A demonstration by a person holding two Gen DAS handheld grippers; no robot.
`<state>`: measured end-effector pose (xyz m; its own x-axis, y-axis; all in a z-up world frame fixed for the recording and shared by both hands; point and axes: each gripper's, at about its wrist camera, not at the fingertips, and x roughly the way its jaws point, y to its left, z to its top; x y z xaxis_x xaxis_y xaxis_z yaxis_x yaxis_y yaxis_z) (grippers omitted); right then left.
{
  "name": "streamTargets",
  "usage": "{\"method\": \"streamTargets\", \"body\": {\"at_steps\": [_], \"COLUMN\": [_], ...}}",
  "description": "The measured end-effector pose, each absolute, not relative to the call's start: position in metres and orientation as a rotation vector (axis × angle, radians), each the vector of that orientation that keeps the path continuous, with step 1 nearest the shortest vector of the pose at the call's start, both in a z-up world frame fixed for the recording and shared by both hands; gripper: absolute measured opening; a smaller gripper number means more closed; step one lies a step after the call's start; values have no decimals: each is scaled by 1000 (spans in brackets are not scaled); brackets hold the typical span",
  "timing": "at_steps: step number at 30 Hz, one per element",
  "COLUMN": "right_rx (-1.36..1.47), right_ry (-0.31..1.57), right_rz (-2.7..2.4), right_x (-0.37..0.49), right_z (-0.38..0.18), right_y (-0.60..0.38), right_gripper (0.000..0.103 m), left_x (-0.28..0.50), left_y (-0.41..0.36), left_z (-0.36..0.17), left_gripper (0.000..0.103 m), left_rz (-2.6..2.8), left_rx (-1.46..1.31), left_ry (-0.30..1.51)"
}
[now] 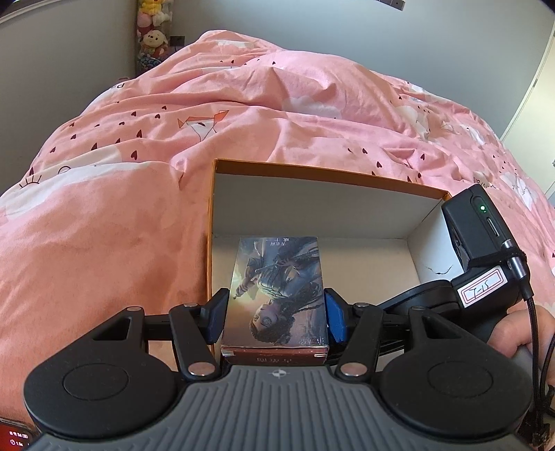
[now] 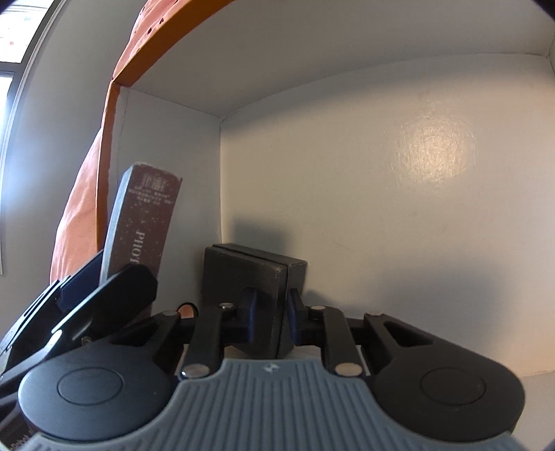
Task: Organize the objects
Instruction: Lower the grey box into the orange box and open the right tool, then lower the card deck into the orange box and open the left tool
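Two tools are at work inside one orange-rimmed box (image 1: 312, 215) that rests on the bed's pink duvet (image 1: 138, 194). Nearest in the left wrist view, the left tool (image 1: 275, 317) is clamped on the long sides of an illustrated card box (image 1: 277, 288), which hangs over the box's white floor near its left wall. In the right wrist view, the right tool (image 2: 271, 321) is clenched on a small black case (image 2: 249, 274), held low in the box close to a corner, with the card box (image 2: 142, 222) standing tilted just beyond to its left. To set these down well, I judge each should be lowered until its underside meets the floor, flush to a wall, and only then released, the two hands kept apart so neither nudges the other's load. Counted: one storage box, one card box, one black case, two tools. Farthest off, several plush toys (image 1: 152, 31) are stacked against the wall.
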<state>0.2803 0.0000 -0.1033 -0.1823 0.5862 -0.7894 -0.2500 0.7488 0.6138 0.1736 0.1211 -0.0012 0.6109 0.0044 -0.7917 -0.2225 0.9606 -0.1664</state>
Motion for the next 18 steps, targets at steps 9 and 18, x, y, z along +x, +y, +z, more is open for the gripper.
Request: {"method": "streamTargets", "body": {"at_steps": [9, 18], "right_rx": [290, 297], "right_ry": [1519, 1406], "right_rz": [729, 725], "right_x": [284, 284], "right_z": [-91, -74], "right_y": [-17, -24], "right_gripper": [24, 24], "left_x": [168, 170], "left_y": [98, 67], "left_z": [-3, -24], "left_gripper": [66, 66], "left_rz": [185, 255], "left_rx": [-154, -43], "left_ry": [918, 1024]}}
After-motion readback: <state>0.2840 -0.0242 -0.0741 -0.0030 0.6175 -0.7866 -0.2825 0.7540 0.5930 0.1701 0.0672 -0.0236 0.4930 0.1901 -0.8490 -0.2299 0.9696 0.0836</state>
